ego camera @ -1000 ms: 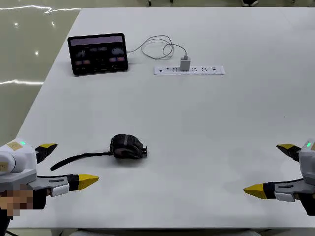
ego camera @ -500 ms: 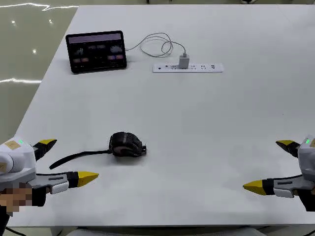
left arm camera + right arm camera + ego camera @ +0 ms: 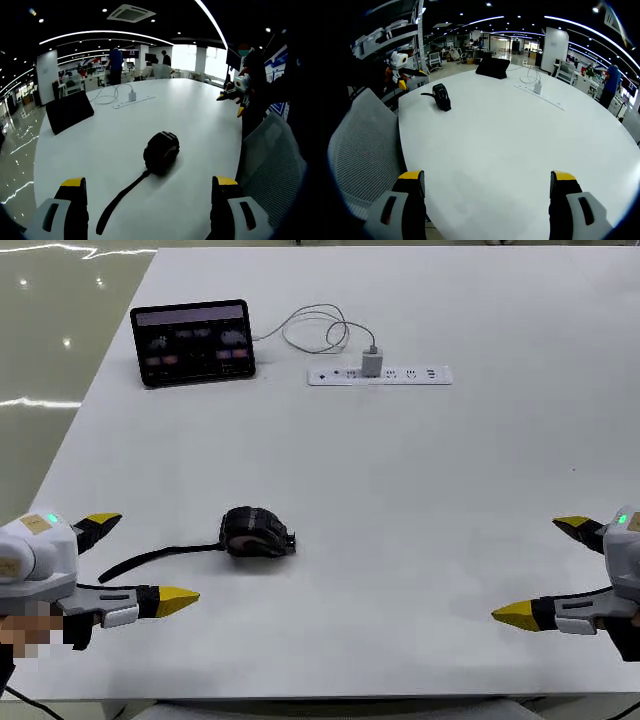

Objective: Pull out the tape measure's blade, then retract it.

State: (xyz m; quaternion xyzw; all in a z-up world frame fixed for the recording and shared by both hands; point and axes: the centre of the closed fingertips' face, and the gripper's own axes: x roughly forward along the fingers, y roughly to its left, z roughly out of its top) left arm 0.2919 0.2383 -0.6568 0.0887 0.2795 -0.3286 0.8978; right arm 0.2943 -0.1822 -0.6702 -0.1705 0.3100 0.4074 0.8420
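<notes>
— What's at the left?
— The left gripper (image 3: 150, 557) hangs over the table's (image 3: 420, 490) front-left corner, jaws spread wide, holding nothing. A tablet (image 3: 192, 342) stands far back, near the left edge.
— And the tape measure?
— The tape measure (image 3: 256, 533) lies just right of that gripper, well in from the front edge. Its black strap (image 3: 150, 560) trails left toward the gap between the jaws.
— Further right?
— A power strip (image 3: 380, 376) with a charger (image 3: 372, 364) lies at the back. Broad white tabletop runs to the right gripper (image 3: 530, 569) at the front-right edge, its jaws also wide and gripping nothing.
</notes>
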